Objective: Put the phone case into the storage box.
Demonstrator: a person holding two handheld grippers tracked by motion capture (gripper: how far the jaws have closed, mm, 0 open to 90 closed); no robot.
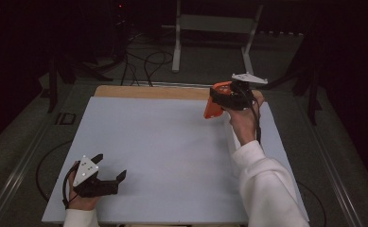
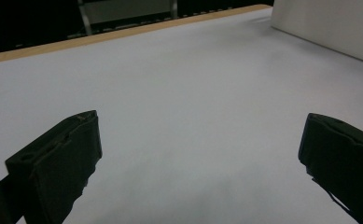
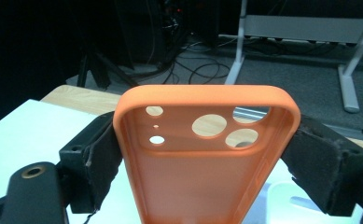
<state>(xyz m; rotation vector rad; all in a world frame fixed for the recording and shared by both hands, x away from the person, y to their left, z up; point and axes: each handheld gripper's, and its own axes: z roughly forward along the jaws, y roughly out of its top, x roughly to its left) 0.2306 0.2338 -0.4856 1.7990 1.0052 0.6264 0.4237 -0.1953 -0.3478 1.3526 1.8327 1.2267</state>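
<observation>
An orange phone case [image 1: 213, 101] hangs in the air over the far right part of the table, held by my right gripper [image 1: 229, 98], which is shut on its long sides. In the right gripper view the orange phone case [image 3: 202, 158] shows its hollow inside and camera holes, with the right gripper [image 3: 207, 163] pads pressed on both edges. My left gripper [image 1: 109, 168] rests near the front left corner of the white table top [image 1: 172, 146], wide open and holding nothing. In the left gripper view, bare white surface lies between the left gripper [image 2: 198, 158] jaws.
A wooden strip [image 1: 148, 91] runs along the table's far edge. Beyond it stand a white metal frame [image 1: 214, 28] and loose cables [image 1: 146, 64] on the floor. A white sleeve [image 1: 267, 189] crosses the table's right front.
</observation>
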